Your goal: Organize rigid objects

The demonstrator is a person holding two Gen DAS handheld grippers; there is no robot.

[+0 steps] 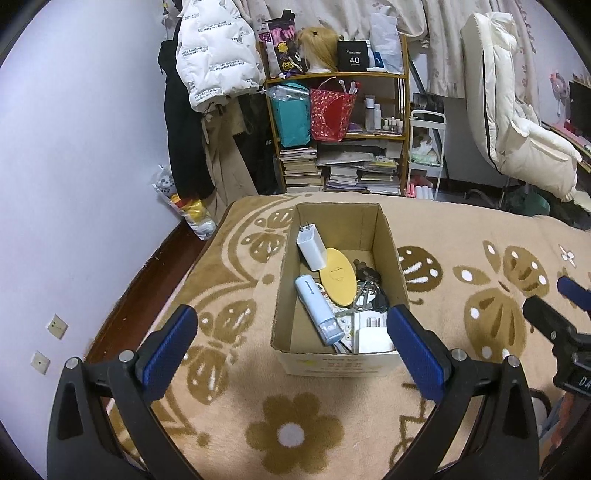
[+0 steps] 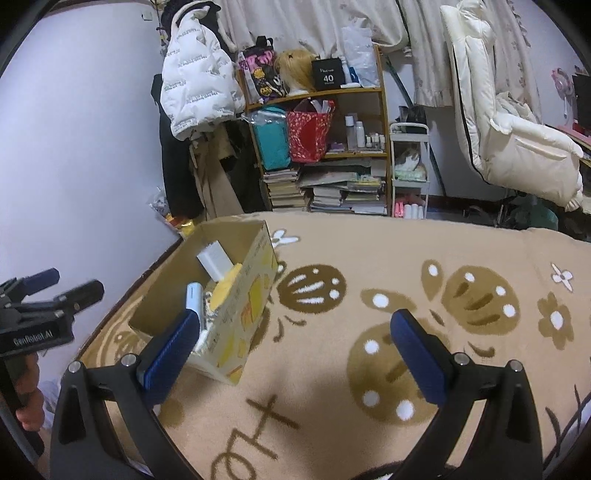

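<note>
Box: cardboard box (image 1: 334, 280) on the patterned blanket (image 1: 461, 258) collects charger (image 1: 310, 245), keys (image 1: 367, 290), blue tube (image 1: 319, 310).
Left gripper (image 1: 291, 334): spread wide, empty, above the box.
Right gripper (image 2: 293, 341): spread wide, empty, right of the box.

You face a pale lilac wall (image 1: 85, 147) on the left, with a dark wooden skirting board (image 1: 147, 284) along its foot. Ahead stands a wooden open shelf unit (image 1: 404, 110) crammed with bags, bottles and stacked books, a white puffer jacket (image 1: 214, 55) hanging beside it. Cream floral curtains (image 2: 314, 26) cover the far wall. To your right sits a cream padded chair (image 2: 498, 122). A tan blanket with brown butterfly patterns (image 2: 424, 258) spreads below.
</note>
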